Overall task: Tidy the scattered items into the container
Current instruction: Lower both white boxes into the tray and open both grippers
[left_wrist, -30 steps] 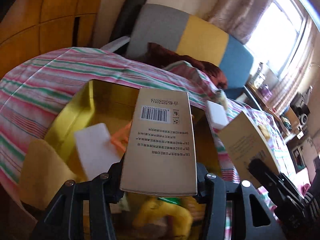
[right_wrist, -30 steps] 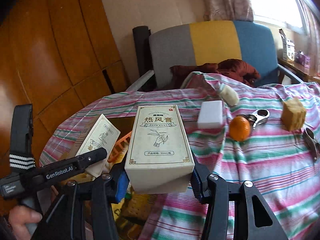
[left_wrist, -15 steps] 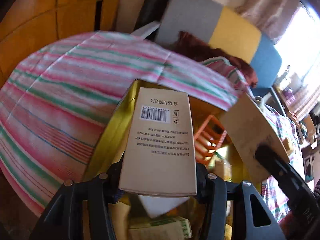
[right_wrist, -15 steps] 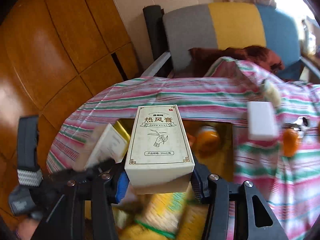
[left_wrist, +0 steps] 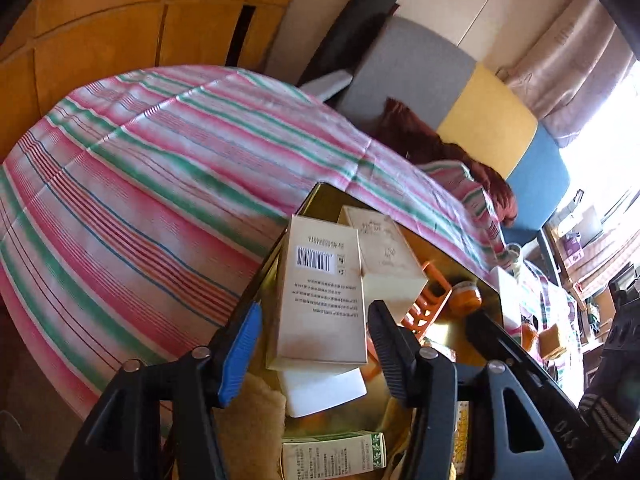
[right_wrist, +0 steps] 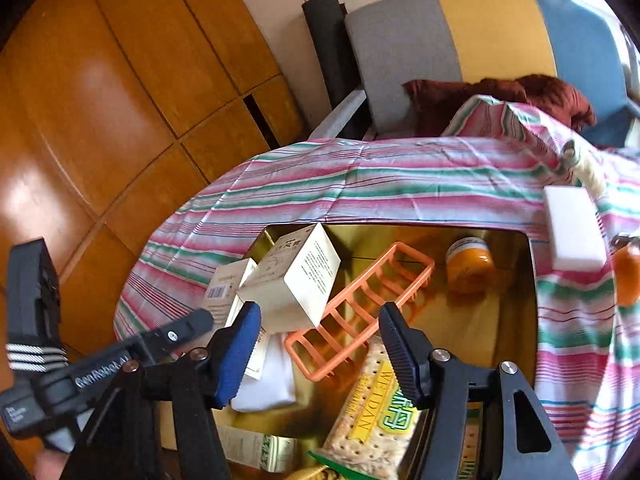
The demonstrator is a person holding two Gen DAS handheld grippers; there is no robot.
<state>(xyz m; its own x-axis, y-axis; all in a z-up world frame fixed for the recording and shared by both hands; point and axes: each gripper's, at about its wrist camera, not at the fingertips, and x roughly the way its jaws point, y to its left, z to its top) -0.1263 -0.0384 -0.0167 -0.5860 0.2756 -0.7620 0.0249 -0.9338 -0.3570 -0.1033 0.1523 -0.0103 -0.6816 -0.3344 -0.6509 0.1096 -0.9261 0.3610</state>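
— Where did the two cartons end up?

— Both are in the gold tin point(right_wrist: 516, 240), at its far left corner. The barcode box point(left_wrist: 322, 292) leans on the left wall beside the cream box point(right_wrist: 294, 276), which rests against the orange rack point(right_wrist: 360, 308).

— Your claws?

— My left gripper point(left_wrist: 314, 344) is narrowing, the barcode box between its fingers with gaps either side. My right gripper point(right_wrist: 320, 344) is spreading apart, holding nothing. A white block point(right_wrist: 574, 232) lies on the striped cloth point(right_wrist: 360, 176) past the tin's right rim.
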